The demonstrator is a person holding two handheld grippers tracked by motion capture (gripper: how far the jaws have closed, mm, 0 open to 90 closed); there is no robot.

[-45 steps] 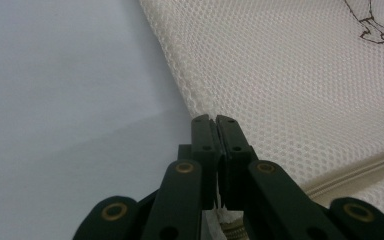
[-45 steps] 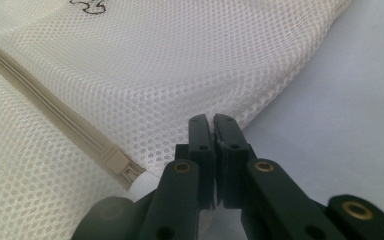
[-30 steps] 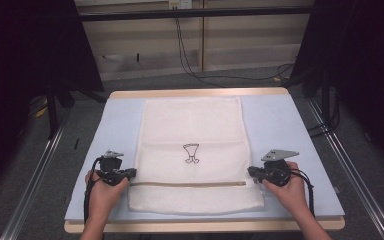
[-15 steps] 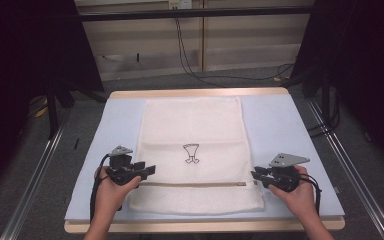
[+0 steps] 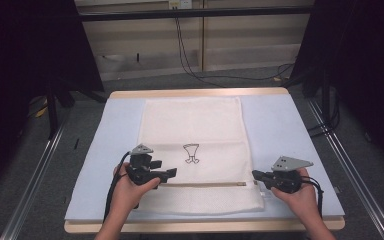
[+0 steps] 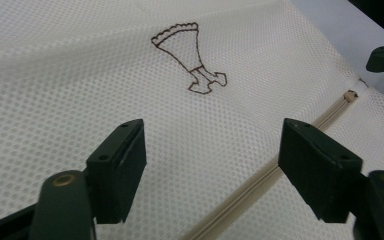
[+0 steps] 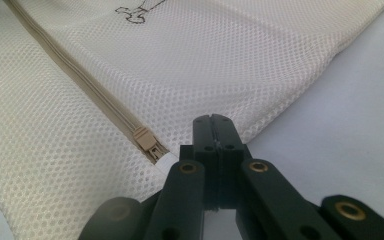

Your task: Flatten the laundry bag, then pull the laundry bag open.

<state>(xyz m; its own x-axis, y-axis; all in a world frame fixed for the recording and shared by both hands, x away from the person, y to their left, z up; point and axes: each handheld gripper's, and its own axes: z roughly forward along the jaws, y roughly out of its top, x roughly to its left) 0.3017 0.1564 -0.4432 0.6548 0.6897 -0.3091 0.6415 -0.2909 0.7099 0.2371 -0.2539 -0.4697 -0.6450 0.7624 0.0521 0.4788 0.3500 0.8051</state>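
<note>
My left tool (image 5: pixel 171 173) stands wide open over the mesh bag (image 5: pixel 195 125), its jaws having just been opening, with nothing between them. In the left gripper view the two pads (image 6: pixel 122 167) hang just above the mesh, the zip (image 6: pixel 260 180) running under the gap between them. My right tool (image 5: pixel 254 175) has its jaws pressed tight together; in the right gripper view their tips sit at the bag's side edge, right beside the zip's end stop (image 7: pixel 147 142). Whether they pinch a bit of the cloth there I cannot tell.

The bag lies flat in the middle of the bench (image 5: pixel 105 150), its far edge close to the bench's far edge and its near edge close to the near edge. The zip crosses it from side to side near the near edge, and a small brown drawing (image 5: pixel 191 153) sits just beyond the zip, in the middle. The slider (image 5: pixel 240 184) rests toward the right end of the zip.

On both sides of the bag the bench's blue cover is bare out to the left and right edges, so both hands have room there. The strip between the bag and the near edge is narrow.
</note>
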